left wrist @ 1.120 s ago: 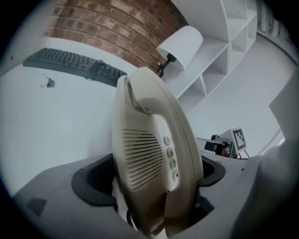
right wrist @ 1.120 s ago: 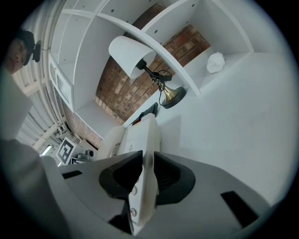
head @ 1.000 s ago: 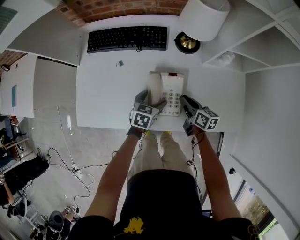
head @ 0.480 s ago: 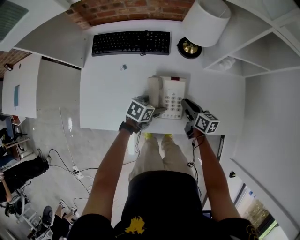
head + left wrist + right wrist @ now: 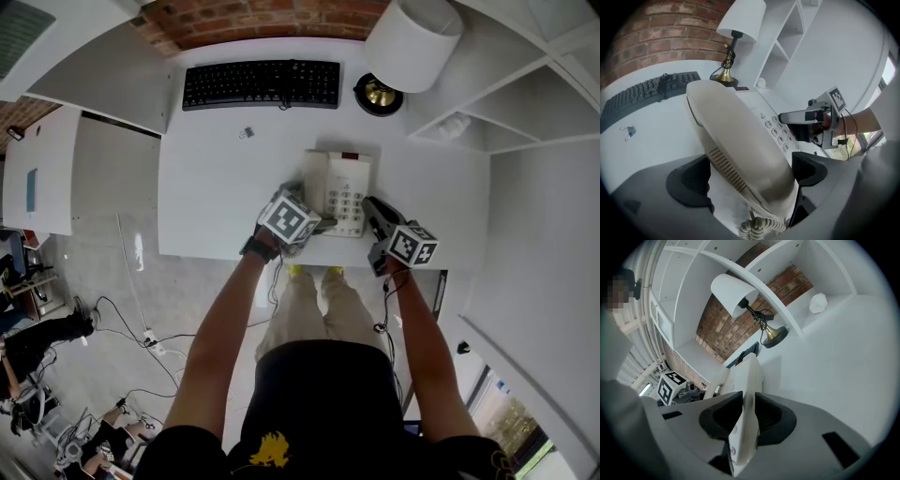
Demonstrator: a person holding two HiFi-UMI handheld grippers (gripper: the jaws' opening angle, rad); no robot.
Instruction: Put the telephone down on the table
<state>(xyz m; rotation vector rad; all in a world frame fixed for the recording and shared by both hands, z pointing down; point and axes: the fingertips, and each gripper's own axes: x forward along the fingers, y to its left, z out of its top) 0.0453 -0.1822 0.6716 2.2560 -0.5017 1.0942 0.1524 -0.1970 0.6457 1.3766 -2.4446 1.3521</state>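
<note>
Left gripper: jaws just opened wide, handset between them. Right gripper pinches telephone base edge, on table.

The coiled cord is cut off at 6 o'clock of the left gripper view. The near edge of the telephone is covered by the right tool clamped on it. The small object lying on the surface at 11 o'clock from the telephone is too small to be identified.
</note>
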